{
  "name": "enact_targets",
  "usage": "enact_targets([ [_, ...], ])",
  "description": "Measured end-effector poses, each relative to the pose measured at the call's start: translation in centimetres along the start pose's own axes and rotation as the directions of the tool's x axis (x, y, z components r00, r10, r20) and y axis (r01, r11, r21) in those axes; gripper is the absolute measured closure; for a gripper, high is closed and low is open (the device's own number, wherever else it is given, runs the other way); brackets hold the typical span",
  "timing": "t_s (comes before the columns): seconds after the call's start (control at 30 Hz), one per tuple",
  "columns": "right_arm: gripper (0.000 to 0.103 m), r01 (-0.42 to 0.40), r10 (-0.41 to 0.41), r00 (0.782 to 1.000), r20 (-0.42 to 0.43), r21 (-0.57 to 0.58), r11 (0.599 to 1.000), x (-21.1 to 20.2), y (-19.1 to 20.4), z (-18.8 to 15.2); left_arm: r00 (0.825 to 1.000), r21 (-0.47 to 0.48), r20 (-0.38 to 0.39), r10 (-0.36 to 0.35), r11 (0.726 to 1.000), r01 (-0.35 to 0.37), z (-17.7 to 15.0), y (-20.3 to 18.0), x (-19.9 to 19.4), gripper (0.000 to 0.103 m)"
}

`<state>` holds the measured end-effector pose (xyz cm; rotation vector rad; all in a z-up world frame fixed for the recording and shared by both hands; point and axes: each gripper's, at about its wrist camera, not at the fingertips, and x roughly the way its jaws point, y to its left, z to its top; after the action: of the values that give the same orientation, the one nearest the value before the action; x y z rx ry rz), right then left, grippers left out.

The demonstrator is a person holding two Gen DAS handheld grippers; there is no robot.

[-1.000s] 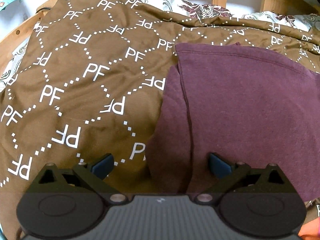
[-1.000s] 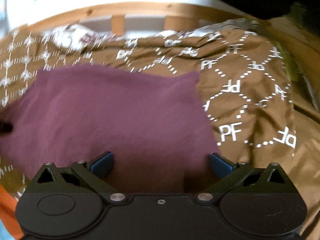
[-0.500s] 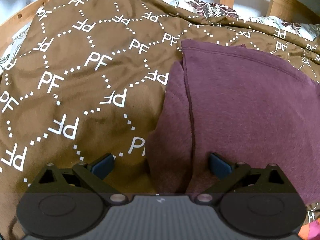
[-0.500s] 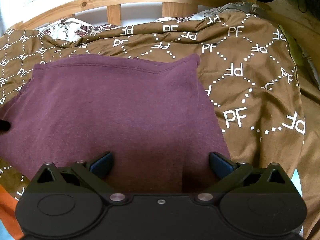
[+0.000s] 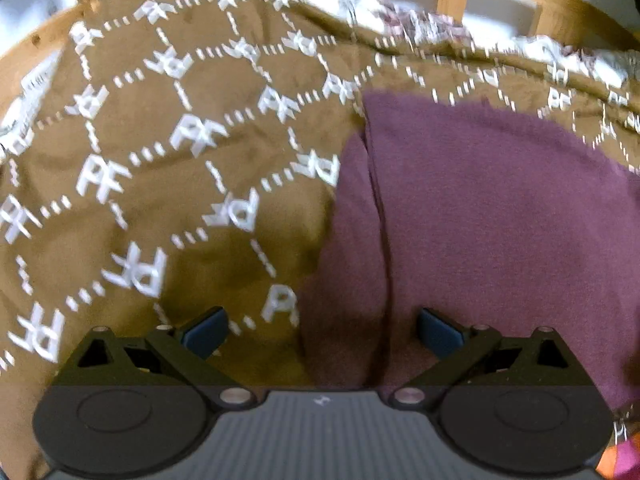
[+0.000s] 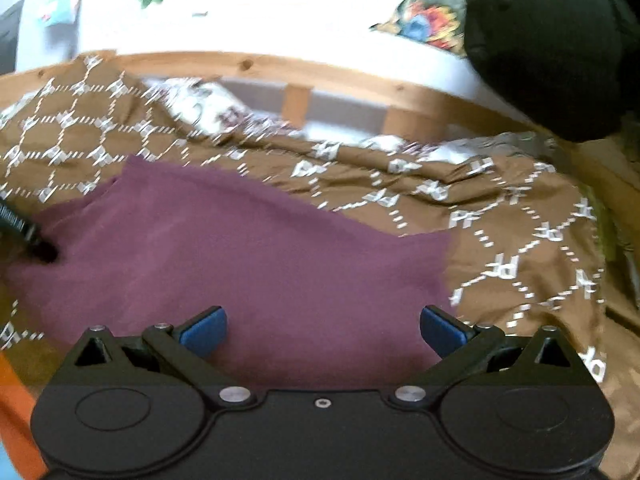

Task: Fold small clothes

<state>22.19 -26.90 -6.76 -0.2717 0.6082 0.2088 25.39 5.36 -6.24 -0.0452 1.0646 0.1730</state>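
Ahead of my claws I see a wooden-framed bed (image 6: 336,76) covered by a brown PF-patterned blanket (image 5: 168,208), and directly on it, right before the fingers, lies the maroon garment (image 6: 248,248), spread flat.

L gripper (image 5: 322,330): jaws spread wide, blue pads (image 5: 203,330) well apart w/ nothing between them, black linkage arms angled out to both sides, pointing fwd and tilted down. R gripper (image 6: 322,330): same pose, jaws wide apart, blue fingertips (image 6: 442,330) showing at both sides, nothing clamped, black body filling the bottom of its view. In the R wrist view a dark ribbed tip at far left edge is prob. part of the L gripper, too blurred to say more; both views smeared.
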Motion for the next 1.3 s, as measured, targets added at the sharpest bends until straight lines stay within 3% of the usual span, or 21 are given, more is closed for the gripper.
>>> enact_targets([
  [0.13, 0.001, -0.05, 0.051, 0.999, -0.018, 0.056, 0.997, 0.0, 1.8, 0.5, 0.995, -0.041, 0.099, 0.033, 0.999, -0.029, 0.9, 1.7, -1.2, 0.001],
  [0.23, 0.001, -0.079, 0.078, 0.997, 0.024, 0.046, 0.996, 0.0, 3.4, 0.8, 0.996, -0.069, 0.084, 0.003, 0.998, 0.003, 1.4, 2.6, -0.8, 0.001],
  [0.37, 0.001, -0.051, 0.054, 0.996, 0.069, -0.052, 0.997, 0.6, 5.1, 0.6, 0.992, -0.182, 0.025, -0.127, 0.975, 0.129, 1.6, 4.0, 0.2, 0.001],
  [0.53, 0.001, -0.056, 0.055, 0.998, -0.015, -0.08, 0.995, 2.4, 5.4, -0.3, 0.983, -0.251, -0.005, -0.183, 0.952, 0.176, 1.0, 4.6, 1.1, 0.001],
  [0.67, 0.001, -0.064, 0.056, 0.995, -0.079, -0.1, 0.993, 3.1, 5.7, -1.0, 0.982, -0.257, -0.017, -0.187, 0.95, 0.176, 0.9, 4.3, 1.4, 0.001],
  [1.07, 0.001, -0.091, 0.083, 0.991, -0.106, -0.066, 0.994, 3.8, 5.2, -1.5, 0.981, -0.097, -0.06, -0.182, 0.98, 0.176, -0.1, 1.0, 1.4, 0.001],
  [1.3, 0.001, -0.091, 0.084, 0.992, -0.089, -0.078, 0.993, 3.1, 5.2, -1.3, 0.982, -0.081, -0.092, -0.166, 0.984, 0.159, -0.4, 0.4, 2.0, 0.001],
])
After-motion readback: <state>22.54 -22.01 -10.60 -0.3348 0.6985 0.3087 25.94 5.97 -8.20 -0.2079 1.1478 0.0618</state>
